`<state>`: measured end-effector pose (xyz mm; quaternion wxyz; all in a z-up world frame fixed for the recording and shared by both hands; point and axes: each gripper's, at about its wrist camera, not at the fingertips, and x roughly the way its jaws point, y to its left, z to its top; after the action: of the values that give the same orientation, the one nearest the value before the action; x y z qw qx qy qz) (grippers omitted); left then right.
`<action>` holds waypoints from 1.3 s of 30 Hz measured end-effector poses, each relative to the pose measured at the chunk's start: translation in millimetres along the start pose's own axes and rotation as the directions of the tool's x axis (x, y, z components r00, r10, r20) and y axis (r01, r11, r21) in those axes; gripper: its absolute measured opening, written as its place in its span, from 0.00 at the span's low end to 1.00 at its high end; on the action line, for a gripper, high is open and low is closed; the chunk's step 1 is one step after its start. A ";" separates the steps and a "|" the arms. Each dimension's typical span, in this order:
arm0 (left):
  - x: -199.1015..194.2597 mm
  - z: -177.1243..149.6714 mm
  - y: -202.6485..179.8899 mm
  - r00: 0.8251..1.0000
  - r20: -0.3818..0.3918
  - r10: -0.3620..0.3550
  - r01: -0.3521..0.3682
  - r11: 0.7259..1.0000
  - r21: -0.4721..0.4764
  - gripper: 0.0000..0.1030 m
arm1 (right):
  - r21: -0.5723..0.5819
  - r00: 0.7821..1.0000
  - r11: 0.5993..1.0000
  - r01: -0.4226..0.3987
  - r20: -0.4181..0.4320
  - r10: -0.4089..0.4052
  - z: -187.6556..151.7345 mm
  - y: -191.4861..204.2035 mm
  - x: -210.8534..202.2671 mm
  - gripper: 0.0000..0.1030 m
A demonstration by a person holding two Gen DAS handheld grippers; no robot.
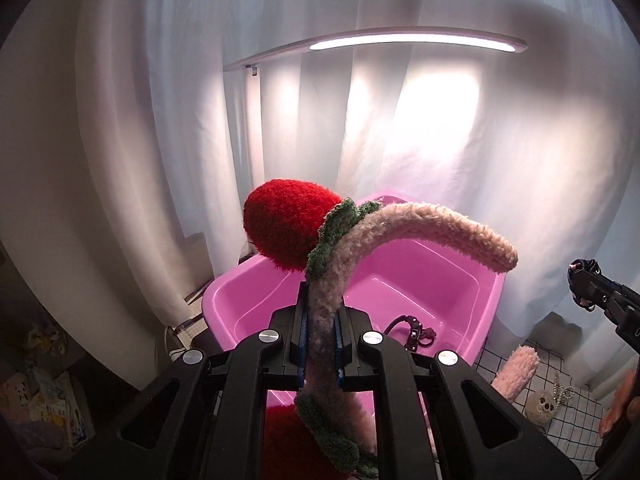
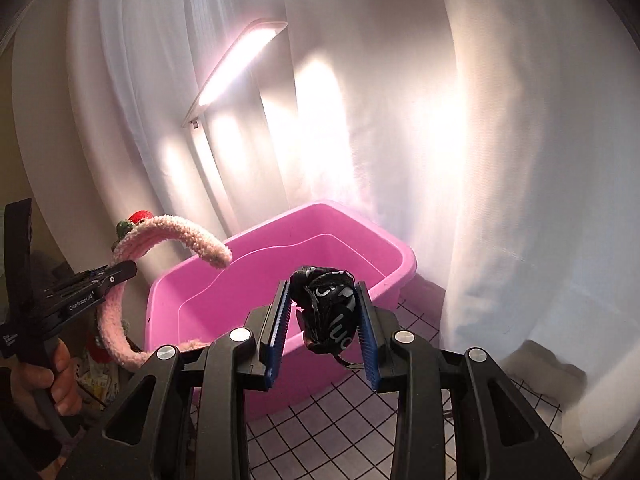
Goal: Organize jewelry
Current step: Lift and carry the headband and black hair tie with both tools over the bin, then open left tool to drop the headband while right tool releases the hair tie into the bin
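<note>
The left tongs [image 1: 320,336] are clamping tight on the fuzzy pink headband [image 1: 440,224], gripping its band near the middle, so that the red plush strawberry [image 1: 280,224] with green leaves is sticking up to the left and the free end is arching right over the pink bin [image 1: 420,276]. In the right wrist view, a hand [image 2: 40,376] is holding that tool by its handle at the left edge. The right tongs [image 2: 326,312] are standing partly open and pinching a bunched black hair tie with white lettering [image 2: 328,308] between the blue pads, holding it above the near rim of the bin. Inside the bin, 1 small dark item [image 1: 416,332] is lying on the bottom. On the checked surface [image 1: 568,424] to the right, another fuzzy pink piece [image 1: 516,372], a small round plush [image 1: 540,408] and a beaded piece [image 1: 562,388] are lying near one another. Behind the bin, a lit lamp bar [image 1: 400,40] is glowing against white curtains [image 1: 160,120].
</note>
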<state>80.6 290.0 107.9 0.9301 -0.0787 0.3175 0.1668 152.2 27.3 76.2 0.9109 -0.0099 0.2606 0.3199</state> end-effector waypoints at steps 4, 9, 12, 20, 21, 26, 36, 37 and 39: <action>34.5 4.9 8.3 0.999 -0.051 0.007 -0.007 1.000 0.015 0.10 | -0.025 0.999 1.000 -0.018 -0.052 0.017 22.1 10.9 47.5 0.30; 71.0 7.2 8.6 0.994 -0.111 0.012 -0.007 0.999 0.048 0.10 | -0.033 0.989 0.999 -0.023 -0.147 0.018 32.7 16.3 99.8 0.30; 88.4 6.0 7.3 0.989 -0.150 0.006 0.002 0.998 0.056 0.11 | -0.026 0.976 1.000 -0.011 -0.216 0.005 32.3 14.4 127.9 0.30; 116.6 -0.6 2.7 0.973 -0.232 0.002 0.014 0.997 0.070 0.17 | -0.051 0.936 0.998 0.030 -0.348 -0.046 28.3 19.6 176.9 0.31; 118.9 -1.5 2.5 0.971 -0.239 0.006 0.011 0.997 0.070 0.19 | -0.050 0.930 0.998 0.035 -0.364 -0.051 27.2 19.1 179.6 0.34; 120.0 -3.1 2.5 0.969 -0.244 0.029 -0.011 0.997 0.074 0.57 | -0.048 0.914 0.996 0.073 -0.398 -0.086 28.1 17.3 186.2 0.69; 106.1 -4.1 12.1 0.974 -0.223 0.044 -0.033 0.998 0.051 0.74 | -0.029 0.919 0.994 0.104 -0.380 -0.107 33.9 16.6 171.0 0.69; 103.7 -4.7 13.2 0.974 -0.222 0.044 -0.034 0.998 0.047 0.75 | -0.027 0.921 0.994 0.106 -0.375 -0.109 34.3 17.1 168.1 0.69; 96.3 -6.9 15.8 0.976 -0.215 0.044 -0.036 0.999 0.038 0.77 | -0.018 0.926 0.994 0.106 -0.362 -0.105 35.2 16.7 162.7 0.69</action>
<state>142.5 328.0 42.4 0.8878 -0.0742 0.4211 0.1705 266.1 141.0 30.8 0.8631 -0.0821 0.4234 0.2628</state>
